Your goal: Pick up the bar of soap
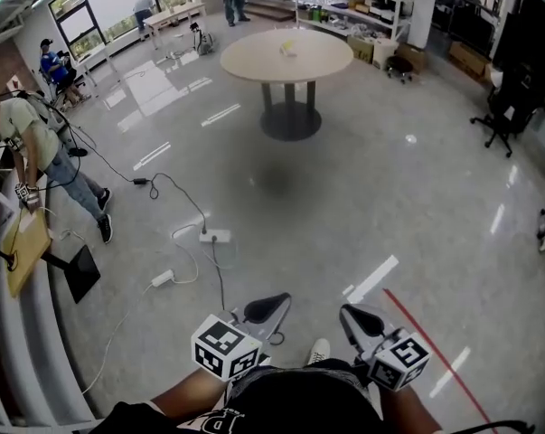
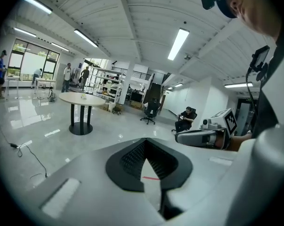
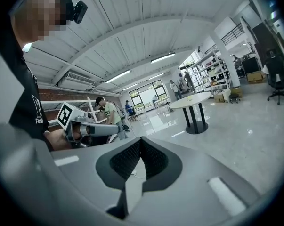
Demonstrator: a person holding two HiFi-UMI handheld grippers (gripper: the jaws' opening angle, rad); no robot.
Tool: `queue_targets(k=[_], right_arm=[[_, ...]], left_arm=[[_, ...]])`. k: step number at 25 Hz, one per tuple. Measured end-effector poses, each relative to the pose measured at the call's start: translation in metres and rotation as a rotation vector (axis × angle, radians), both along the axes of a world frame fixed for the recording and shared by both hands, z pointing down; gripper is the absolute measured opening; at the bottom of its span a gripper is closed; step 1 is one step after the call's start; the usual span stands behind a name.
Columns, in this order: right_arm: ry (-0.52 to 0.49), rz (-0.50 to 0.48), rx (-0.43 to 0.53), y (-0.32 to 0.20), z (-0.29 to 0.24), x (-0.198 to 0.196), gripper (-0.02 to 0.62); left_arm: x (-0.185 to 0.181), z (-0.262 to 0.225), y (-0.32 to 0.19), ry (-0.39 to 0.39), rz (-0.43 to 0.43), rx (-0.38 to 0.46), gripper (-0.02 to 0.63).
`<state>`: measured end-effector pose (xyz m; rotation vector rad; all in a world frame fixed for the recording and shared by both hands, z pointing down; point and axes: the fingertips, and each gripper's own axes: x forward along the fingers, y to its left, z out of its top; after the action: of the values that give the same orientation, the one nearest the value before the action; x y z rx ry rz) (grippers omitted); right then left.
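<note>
1. Closest in, the left claw (image 1: 265, 308) is pinched fully together with nothing in it.
2. Right beside it, the right claw (image 1: 361, 320) is clamped tight too and just as empty, and both hang above the shiny floor (image 1: 417, 197).
3. A little ahead, a white power strip (image 1: 214, 236) lies among cables on that floor.
4. Far off, the round tabletop (image 1: 249, 61) carries a small pale lump, seemingly the bar of soap (image 1: 288, 49), well apart from both claws.
</note>
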<state>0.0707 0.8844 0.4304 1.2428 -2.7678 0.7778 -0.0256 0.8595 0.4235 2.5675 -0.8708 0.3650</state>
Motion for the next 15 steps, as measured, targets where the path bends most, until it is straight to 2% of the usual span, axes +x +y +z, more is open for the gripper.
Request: queue_targets(k=[8, 12, 15], right_arm=[[0.034, -0.012, -0.019, -0.066, 0.017, 0.089, 0.005], [0.006, 0.010, -0.035, -0.086, 0.022, 0.108, 0.006], [-0.007, 0.029, -0.070, -0.101, 0.035, 0.120, 0.006]], left_arm=[[0.104, 0.017, -0.033, -0.059, 0.061, -0.060, 0.006], [0.124, 0.013, -0.053, -0.102, 0.103, -0.068, 0.006], [0.127, 0.015, -0.079, -0.110, 0.080, -0.068, 0.006]])
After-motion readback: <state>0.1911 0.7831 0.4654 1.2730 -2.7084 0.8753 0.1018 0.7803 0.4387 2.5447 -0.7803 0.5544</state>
